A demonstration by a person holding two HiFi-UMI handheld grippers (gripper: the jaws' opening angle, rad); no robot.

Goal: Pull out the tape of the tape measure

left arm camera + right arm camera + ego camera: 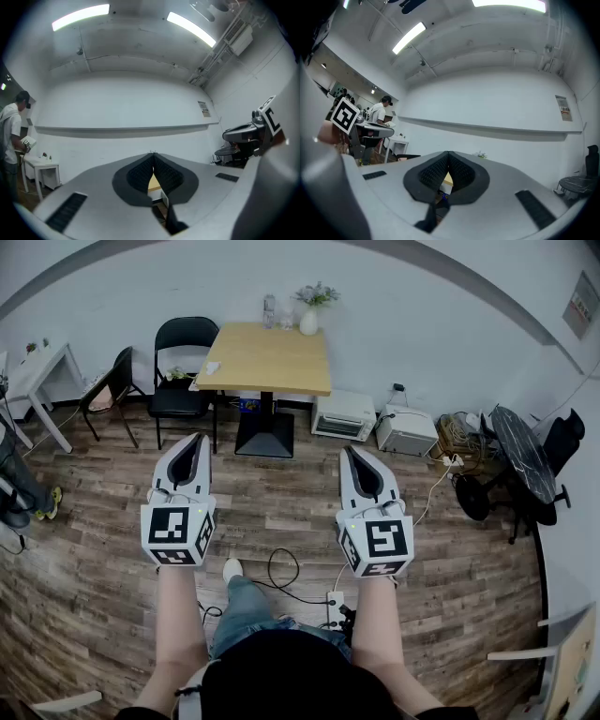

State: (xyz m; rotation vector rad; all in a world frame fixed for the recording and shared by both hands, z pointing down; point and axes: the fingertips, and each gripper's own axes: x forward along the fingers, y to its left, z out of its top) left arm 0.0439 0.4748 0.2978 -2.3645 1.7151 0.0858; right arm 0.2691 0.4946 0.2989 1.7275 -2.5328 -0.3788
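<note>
A: So, what are the fingers doing?
B: Both pairs are clenched on nothing. My left gripper [195, 441] is at centre left and my right gripper [350, 452] at centre right, above the floor [103, 512].
A: And the tape measure?
B: I cannot make it out; the tabletop [272, 362] sits at upper centre.

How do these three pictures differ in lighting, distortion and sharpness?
Head view: evenly lit and sharp, but the fisheye lens bends the floor and wall into arcs. Left gripper view: the ceiling lamps glare white, and the corners go black. Right gripper view: the same dark corners, and a lamp burns out at the top edge.
</note>
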